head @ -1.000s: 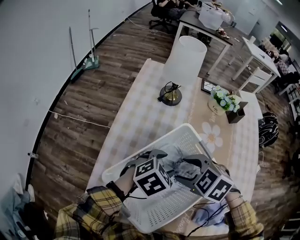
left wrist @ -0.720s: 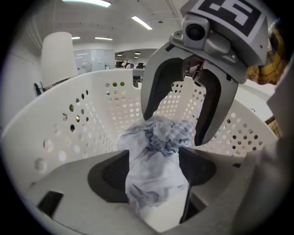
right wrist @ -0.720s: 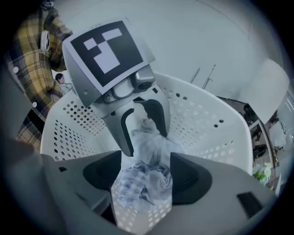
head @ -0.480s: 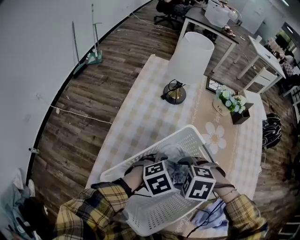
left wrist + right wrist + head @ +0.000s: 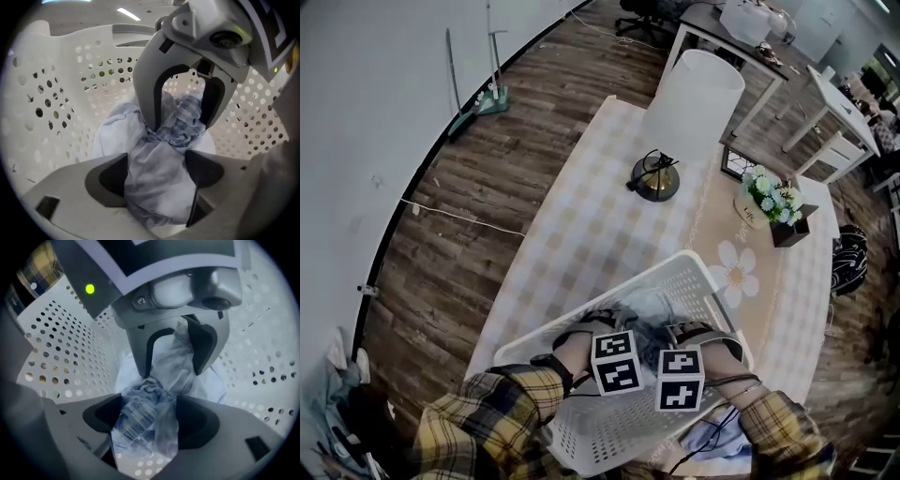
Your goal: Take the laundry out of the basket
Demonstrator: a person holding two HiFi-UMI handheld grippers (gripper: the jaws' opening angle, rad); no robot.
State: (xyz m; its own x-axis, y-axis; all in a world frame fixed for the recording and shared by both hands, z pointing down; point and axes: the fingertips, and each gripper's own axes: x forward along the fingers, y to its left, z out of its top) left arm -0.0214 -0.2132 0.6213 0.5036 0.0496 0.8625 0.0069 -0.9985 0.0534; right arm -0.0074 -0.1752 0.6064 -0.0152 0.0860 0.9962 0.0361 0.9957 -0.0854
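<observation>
The left gripper (image 5: 157,161) is opening its two jaws, with the pale blue crumpled laundry (image 5: 112,133) between them. The right gripper (image 5: 147,404) has its jaws wide apart around a stripy bit of the same heap. The laundry lies deep inside the white plastic basket with little holes (image 5: 614,436), on the checked table (image 5: 581,216). Black and white square patterns cover each marker cube (image 5: 616,361).

Left tongs (image 5: 157,174) opening around laundry (image 5: 115,133), right tongs (image 5: 146,416) spread
</observation>
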